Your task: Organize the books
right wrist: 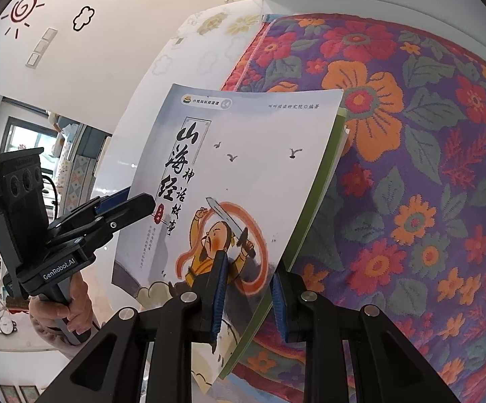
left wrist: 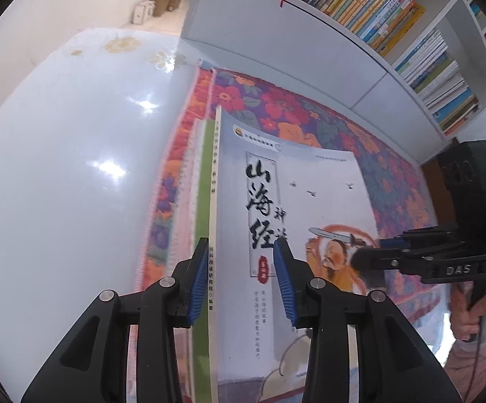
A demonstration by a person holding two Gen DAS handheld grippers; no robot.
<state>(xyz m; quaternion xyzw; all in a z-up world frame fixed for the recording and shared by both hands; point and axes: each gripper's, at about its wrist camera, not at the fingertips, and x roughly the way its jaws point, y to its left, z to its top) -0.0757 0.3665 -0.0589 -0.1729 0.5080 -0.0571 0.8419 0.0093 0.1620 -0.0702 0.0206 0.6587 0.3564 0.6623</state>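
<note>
Nearest, L gripper (left wrist: 241,280): blue pads (left wrist: 198,285) straddle the spine edge of the book stack, visible gap on the cover side, so jaws look parted, not clamping. R gripper (right wrist: 248,297) pinches the opposite, open edge of the stack, pads tight on the white storybook (right wrist: 239,181) w/ swordsman cover plus the green book (right wrist: 313,208) beneath. Stack held tilted up off the floral quilt (right wrist: 410,154), over its edge nr the glossy white floor (left wrist: 58,168). A hand (right wrist: 59,312) grips the L handle. Farther back, white bookshelf (left wrist: 421,50) packed w/ books.
</note>
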